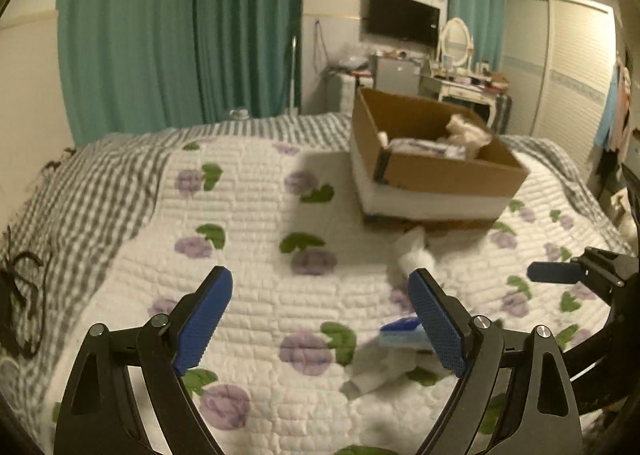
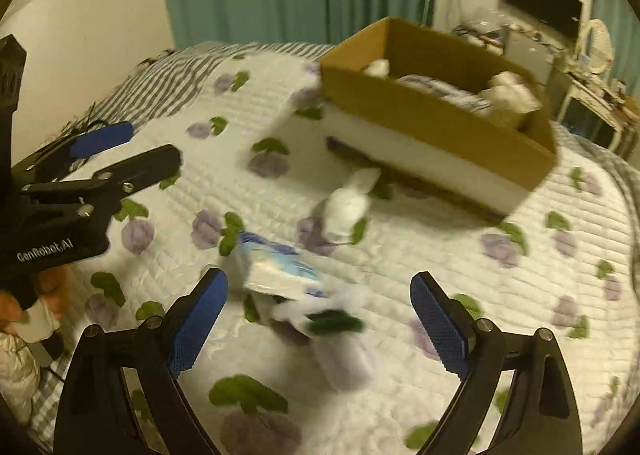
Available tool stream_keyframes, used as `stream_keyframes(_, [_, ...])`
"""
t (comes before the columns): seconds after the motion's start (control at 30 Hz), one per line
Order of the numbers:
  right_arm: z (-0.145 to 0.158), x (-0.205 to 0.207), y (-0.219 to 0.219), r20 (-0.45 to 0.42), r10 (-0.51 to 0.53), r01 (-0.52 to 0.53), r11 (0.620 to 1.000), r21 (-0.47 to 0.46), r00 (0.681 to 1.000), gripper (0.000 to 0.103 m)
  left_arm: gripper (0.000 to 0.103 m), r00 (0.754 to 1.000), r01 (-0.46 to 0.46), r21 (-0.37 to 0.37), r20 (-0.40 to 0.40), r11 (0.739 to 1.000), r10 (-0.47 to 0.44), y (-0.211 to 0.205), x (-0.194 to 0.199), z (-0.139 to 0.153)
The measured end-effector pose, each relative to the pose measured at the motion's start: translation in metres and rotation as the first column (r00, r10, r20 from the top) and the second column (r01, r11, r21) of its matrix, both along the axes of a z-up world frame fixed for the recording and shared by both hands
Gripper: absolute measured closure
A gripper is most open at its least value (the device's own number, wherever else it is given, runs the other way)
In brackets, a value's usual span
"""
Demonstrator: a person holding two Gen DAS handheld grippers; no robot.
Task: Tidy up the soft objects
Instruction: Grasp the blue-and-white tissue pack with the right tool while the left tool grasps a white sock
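Right gripper [image 2: 318, 319]: jaws standing wide apart, hovering over the tissue pack [image 2: 280, 267] lying on the quilt [image 2: 460, 255].
Left gripper [image 1: 320, 319]: jaws also gaping, gripping nothing.
White bundle [image 2: 346, 207]: lying just beside the cardboard box [image 2: 420, 107].
Risk: pack is probably slipping or crumpling if pinched off-centre.

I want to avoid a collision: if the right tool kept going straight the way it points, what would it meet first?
Most likely the blue-and-white tissue pack, lying on the quilt between the open right tool fingers. The white cloth and cardboard box lie beyond; depth is uncertain.
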State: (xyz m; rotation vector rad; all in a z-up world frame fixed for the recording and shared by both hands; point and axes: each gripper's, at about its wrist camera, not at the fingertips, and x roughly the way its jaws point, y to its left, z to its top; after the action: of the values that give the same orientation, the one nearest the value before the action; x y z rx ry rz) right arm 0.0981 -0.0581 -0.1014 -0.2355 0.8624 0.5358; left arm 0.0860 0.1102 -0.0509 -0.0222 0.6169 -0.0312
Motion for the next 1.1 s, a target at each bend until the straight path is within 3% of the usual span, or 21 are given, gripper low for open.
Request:
stream_keyframes(0.17, [-0.019,0.013,0.02,-0.016,0.048,-0.048,0.999,-0.007,0.999,0.021,0.012,1.0,-0.02,0.046,-0.008,0.999,0.021,0.004,0.003,-0.019])
stream_keyframes(0.33, [-0.032,0.023,0.033,-0.066,0.078,-0.08,0.997,-0.021,0.995,0.039,0.012,0.997,-0.054,-0.055,-0.065,0.997,0.051,0.028,0.013,-0.037])
stream_keyframes(0.4, [-0.034,0.022,0.037,-0.072,0.096,-0.097,0.995,-0.019,0.993,0.052,0.012,0.994,-0.074,-0.056,-0.086,0.996,0.069,0.032,0.016,-0.041])
stream_keyframes(0.6, [-0.028,0.012,0.043,-0.062,0.106,-0.108,0.993,-0.037,0.992,0.065,0.012,0.991,-0.087,-0.047,-0.107,0.995,0.082,0.034,0.015,-0.045])
stream_keyframes(0.77, [0.004,0.004,0.035,0.033,0.113,-0.112,0.994,-0.016,0.993,0.065,0.012,0.992,-0.058,-0.037,-0.112,0.998,0.054,0.027,0.012,-0.041])
stream_keyframes(0.87, [0.017,0.017,0.019,0.06,0.044,-0.044,0.999,-0.003,0.997,0.065,0.012,0.994,-0.038,-0.004,-0.102,0.999,0.038,0.016,0.011,-0.034])
stream_keyframes(1.1, [0.013,0.054,-0.024,0.087,-0.102,0.106,0.993,-0.048,0.991,0.065,0.013,0.991,0.045,0.014,-0.124,0.999,-0.043,-0.022,0.038,-0.028])
